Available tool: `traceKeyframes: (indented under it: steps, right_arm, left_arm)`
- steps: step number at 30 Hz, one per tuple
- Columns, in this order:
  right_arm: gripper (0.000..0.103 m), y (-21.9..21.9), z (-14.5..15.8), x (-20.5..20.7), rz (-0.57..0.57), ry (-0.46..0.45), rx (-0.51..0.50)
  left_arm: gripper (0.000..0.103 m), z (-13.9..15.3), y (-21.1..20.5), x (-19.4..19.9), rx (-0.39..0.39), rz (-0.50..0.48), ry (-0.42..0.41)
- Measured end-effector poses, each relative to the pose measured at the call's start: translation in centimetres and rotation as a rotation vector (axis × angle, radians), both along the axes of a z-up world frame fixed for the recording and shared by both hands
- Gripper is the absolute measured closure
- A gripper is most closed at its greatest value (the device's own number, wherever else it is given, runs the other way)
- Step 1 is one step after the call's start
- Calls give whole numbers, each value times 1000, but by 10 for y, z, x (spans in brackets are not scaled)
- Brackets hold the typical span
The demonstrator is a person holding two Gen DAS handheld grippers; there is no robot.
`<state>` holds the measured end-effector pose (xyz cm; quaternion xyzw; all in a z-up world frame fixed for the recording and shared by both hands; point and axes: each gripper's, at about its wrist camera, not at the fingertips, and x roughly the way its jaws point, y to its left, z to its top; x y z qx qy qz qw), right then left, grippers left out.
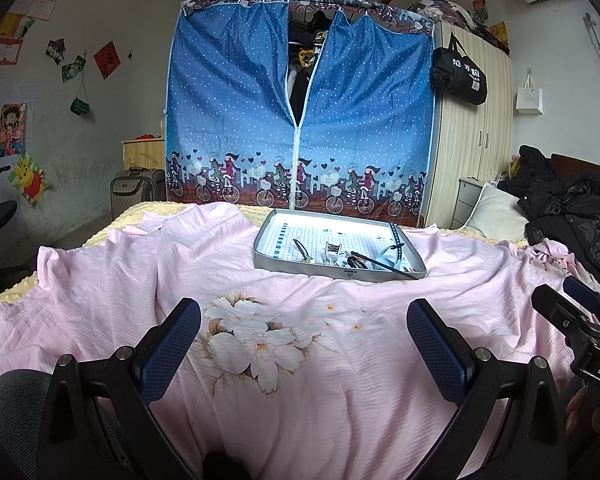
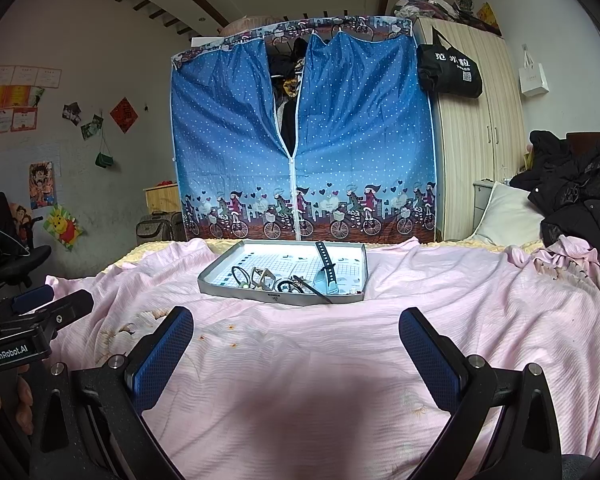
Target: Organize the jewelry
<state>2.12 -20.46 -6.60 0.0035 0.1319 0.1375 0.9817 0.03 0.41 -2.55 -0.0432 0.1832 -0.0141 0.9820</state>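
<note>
So the jewelry is all sitting in that shallow grey tray (image 2: 216, 270) out on the pink bedspread (image 2: 300, 360), bunched along the near edge. From the right wrist view you can pick out a dark ring-shaped hair tie (image 2: 239, 272), a metal-looking clip (image 2: 265, 276), a long thin dark stick (image 2: 313, 289) lying slantwise, and a dark watch strap (image 2: 325, 260) propped up toward the far rim. There's some smaller stuff near the right corner too, but it's too tiny to tell what.

Both tongs are spread wide with nothing between the pads. The left gripper (image 1: 304, 354) and right gripper (image 2: 296, 354) hang over the bedspread on your side of the tray, well short of it, side by side.

Honest take: everything in the tray could mean it's already been gathered up, or that it's a heap waiting to be sorted. This one look fits both, so I won't tell you which.

If you do go in, the pieces overlap, so come at one item from above on a free end and don't scoop the pile. The stick and the strap look easiest to pinch. The hair tie will flex and may drag its neighbours. The tray sits on soft bedding, so press lightly or it'll tilt and slide everything.
</note>
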Motion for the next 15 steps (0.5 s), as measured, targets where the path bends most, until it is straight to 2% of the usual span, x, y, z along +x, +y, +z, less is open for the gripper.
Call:
traceKeyframes:
  steps: [7,11,15]
  right_arm:
    - [0,0,1,0,0,0,0]
    - [0,0,1,0,-1,1,1]
    - [0,0,0,0,0,1,1]
  left_arm:
    - [2,0,1,-1,6,2,-4]
    - [2,4,-1,-8,38,41,-58]
    - [2,5,-2,-12,66,104,-71]
